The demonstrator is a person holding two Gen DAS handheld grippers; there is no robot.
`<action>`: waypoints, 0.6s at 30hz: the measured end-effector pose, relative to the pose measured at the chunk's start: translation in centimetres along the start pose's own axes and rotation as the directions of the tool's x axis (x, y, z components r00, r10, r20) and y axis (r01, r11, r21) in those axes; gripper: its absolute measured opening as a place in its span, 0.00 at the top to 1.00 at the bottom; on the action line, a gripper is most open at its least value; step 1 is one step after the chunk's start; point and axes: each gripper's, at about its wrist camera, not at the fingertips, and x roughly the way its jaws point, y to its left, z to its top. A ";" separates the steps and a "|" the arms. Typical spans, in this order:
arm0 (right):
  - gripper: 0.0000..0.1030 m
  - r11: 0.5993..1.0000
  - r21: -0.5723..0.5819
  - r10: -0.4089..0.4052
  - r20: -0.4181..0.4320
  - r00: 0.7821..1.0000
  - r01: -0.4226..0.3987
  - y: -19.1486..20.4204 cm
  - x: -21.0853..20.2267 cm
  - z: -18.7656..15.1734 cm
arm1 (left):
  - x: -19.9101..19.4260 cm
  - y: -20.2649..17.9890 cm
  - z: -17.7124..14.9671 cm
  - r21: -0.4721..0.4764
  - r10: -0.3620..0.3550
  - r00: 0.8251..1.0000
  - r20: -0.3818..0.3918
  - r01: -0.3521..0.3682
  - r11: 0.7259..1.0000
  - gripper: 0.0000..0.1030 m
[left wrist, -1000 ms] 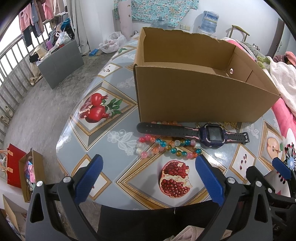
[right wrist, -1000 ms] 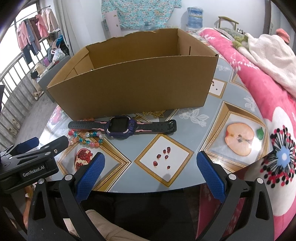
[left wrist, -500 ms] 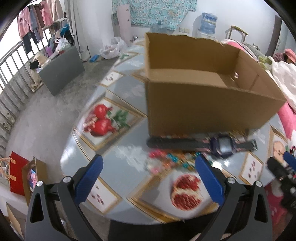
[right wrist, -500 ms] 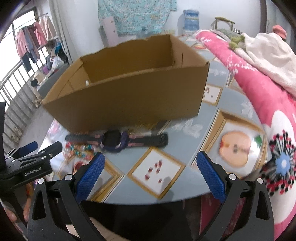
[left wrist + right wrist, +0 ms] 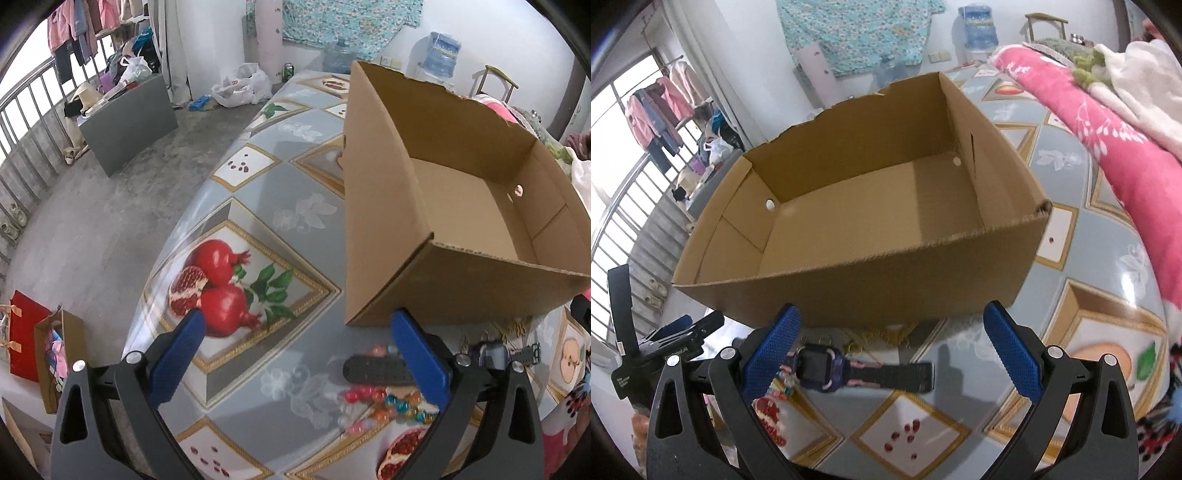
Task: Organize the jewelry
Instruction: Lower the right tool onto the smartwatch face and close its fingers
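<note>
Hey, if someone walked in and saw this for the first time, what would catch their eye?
First the big open cardboard box in the middle of the fruit-patterned table, with nothing visible inside it. Then, on the table just in front of it, the dark watch, with a string of bright beads beside it and both open tongs hovering above.

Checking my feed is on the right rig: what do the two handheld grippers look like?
Both match: the left gripper and right gripper have black frames with triangular cut-outs and silver pivot screws, carrying long blue pads with a knurled texture. In the right wrist view the left gripper's black body shows white lettering, too blurred to read. No cables or sleeves show.
</note>
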 end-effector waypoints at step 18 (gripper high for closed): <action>0.07 0.995 -0.094 0.028 0.134 0.991 -0.015 -0.7 -3.2 0.8 | 1.7 3.9 0.9 -0.116 -0.201 0.976 0.088 0.210 0.971 0.04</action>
